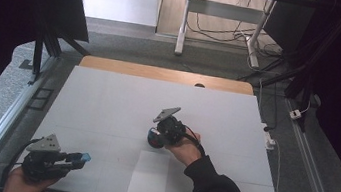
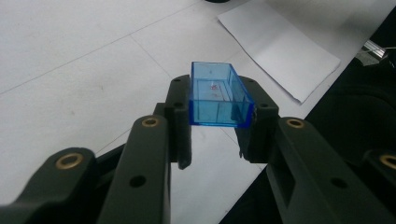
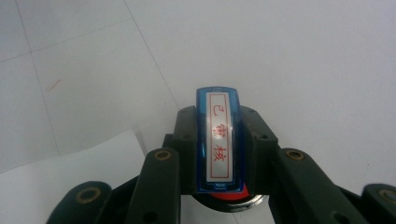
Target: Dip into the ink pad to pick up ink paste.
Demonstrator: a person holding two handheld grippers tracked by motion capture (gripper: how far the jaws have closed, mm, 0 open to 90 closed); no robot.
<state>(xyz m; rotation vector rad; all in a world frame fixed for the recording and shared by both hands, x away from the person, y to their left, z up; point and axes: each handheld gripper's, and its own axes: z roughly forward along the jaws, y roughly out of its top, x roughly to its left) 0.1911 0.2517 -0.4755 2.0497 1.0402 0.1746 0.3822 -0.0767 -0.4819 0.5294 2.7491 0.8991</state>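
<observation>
On the table (image 1: 107, 102) | left gripper (image 2: 219, 140) jaws clamped on blue cap (image 2: 218, 95) | right gripper (image 3: 219, 154) jaws clamped on stamp (image 3: 218, 140)

place: lab | cues: black curtains (image 1: 13, 13), aluminium frame rails (image 1: 0, 125), floor cables (image 1: 218, 32)

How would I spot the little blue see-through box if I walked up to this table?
Start at the white table and look to its near left corner, where a hand holds the left gripper. Pinched between its black jaws is the blue box: a small, clear, open-topped rectangular cap. Unlike the stamp in the right gripper, it is hollow and bears no label.
</observation>
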